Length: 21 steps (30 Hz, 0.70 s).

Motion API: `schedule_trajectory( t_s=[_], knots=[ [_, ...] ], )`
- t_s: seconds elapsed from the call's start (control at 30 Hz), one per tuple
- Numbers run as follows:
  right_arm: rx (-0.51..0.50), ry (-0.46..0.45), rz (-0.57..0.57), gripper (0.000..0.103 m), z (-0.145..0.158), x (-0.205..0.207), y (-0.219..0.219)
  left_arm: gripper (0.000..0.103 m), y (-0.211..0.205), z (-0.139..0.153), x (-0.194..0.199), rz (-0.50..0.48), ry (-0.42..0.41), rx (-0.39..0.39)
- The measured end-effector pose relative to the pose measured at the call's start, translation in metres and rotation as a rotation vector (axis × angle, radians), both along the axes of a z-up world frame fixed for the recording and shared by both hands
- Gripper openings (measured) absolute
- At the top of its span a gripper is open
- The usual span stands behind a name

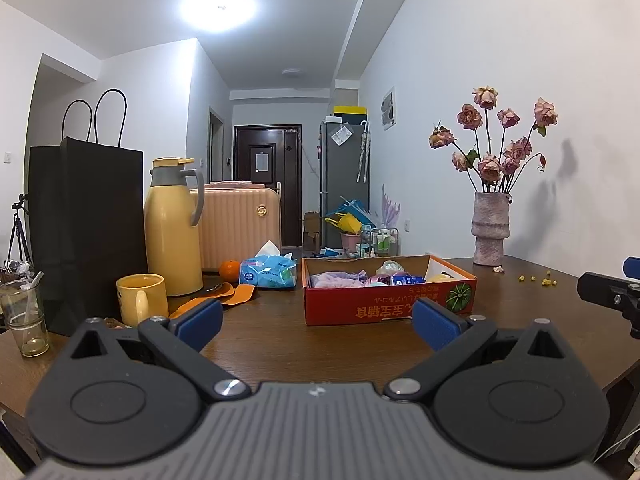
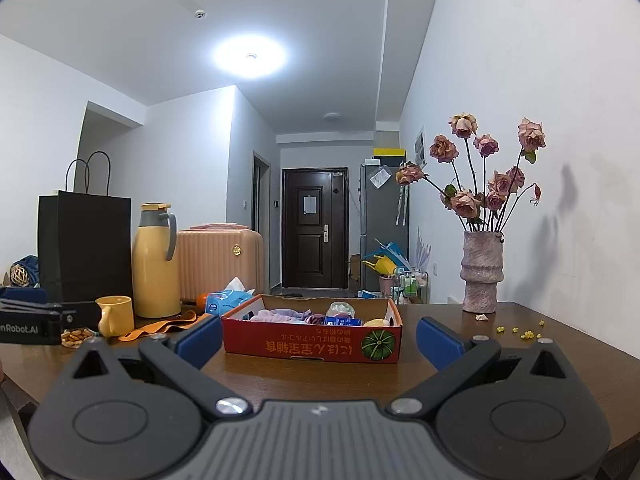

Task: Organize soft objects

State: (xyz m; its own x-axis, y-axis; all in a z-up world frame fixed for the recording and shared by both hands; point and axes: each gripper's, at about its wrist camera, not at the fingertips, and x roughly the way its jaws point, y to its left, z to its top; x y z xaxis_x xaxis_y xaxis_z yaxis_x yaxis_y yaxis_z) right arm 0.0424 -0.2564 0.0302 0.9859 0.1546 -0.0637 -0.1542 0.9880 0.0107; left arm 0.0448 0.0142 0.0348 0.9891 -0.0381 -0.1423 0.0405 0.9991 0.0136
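Left gripper (image 1: 316,324) and right gripper (image 2: 318,342) — fingers spread wide, holding nothing — above the desk (image 1: 280,340). Red box (image 2: 312,340) ahead holds soft items, possibly cloth.

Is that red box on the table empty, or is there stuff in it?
Not empty. The open-topped red box holds a lilac cloth, a blue packet and other small items; how full it is cannot be told.

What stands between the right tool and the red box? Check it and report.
Nothing visible. In the right wrist view only bare table lies between the open right tool and the red box. The mug, flask and vase stand off to the sides.
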Motion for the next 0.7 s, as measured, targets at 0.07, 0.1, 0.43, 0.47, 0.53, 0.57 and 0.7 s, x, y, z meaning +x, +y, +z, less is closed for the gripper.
schedule_trajectory(
  t_s=[0.07, 0.1, 0.43, 0.47, 0.53, 0.57, 0.7],
  knots=[
    [0.001, 0.000, 0.001, 0.103, -0.0002, -0.0002, 0.0002, 0.103, -0.0001, -0.0001, -0.0001, -0.001, -0.001, 0.002],
    [0.001, 0.000, 0.000, 0.103, -0.0004, -0.0002, 0.0004, 0.103, -0.0005, -0.0003, -0.0002, -0.001, -0.001, 0.003],
    [0.002, 0.001, 0.003, 0.103, -0.0003, -0.0005, 0.0002, 0.103, 0.0000, 0.0002, -0.0005, -0.009, -0.003, 0.000],
    [0.001, 0.000, 0.002, 0.103, -0.0002, -0.0005, 0.0002, 0.103, 0.0008, 0.0011, 0.0003, -0.011, -0.002, -0.002],
    [0.000, 0.001, 0.002, 0.103, -0.0003, -0.0005, 0.0002, 0.103, 0.0008, 0.0007, -0.0003, -0.009, -0.008, -0.005],
    [0.000, 0.002, 0.003, 0.103, -0.0005, -0.0007, 0.0002, 0.103, 0.0007, 0.0008, -0.0006, -0.014, -0.010, -0.006],
    [0.000, 0.004, 0.006, 0.103, 0.0002, -0.0002, -0.0001, 0.103, -0.0005, -0.0006, -0.0010, -0.023, -0.009, -0.004]
  ],
)
